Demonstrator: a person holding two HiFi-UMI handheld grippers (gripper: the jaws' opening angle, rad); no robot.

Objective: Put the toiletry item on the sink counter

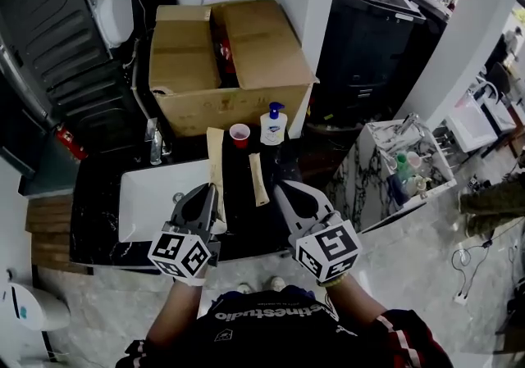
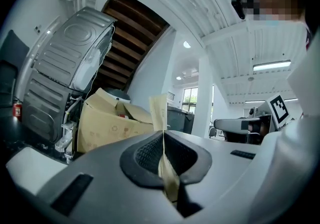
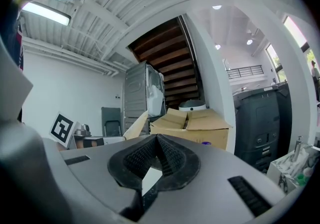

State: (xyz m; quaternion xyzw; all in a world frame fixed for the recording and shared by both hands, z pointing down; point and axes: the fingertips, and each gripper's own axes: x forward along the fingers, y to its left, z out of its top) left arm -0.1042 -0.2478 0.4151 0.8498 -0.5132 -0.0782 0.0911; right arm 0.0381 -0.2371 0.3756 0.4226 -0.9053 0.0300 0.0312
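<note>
Left tool (image 1: 211,191) (image 2: 163,137): jaws clamped on the near end of a paper packet (image 1: 215,157) (image 2: 160,111), which passes edge-on between the ribbed pads and sticks out beyond the tips. Right tool (image 1: 280,188) (image 3: 157,139): jaws together, nothing gripped.

The packet is a long, flat, narrow, tan paper sleeve, creased where it is gripped. In the head view its long axis runs almost straight away from the person. Its free end points to the cardboard box (image 1: 221,63) and lies just beside a red cup (image 1: 239,135).

The packet lies over the dark tabletop (image 1: 97,202), along the right edge of the white sink basin (image 1: 156,194). Whether it touches the tabletop cannot be told. A second, shorter packet (image 1: 258,179) lies on the tabletop between the two tools, near a soap bottle (image 1: 273,125).
</note>
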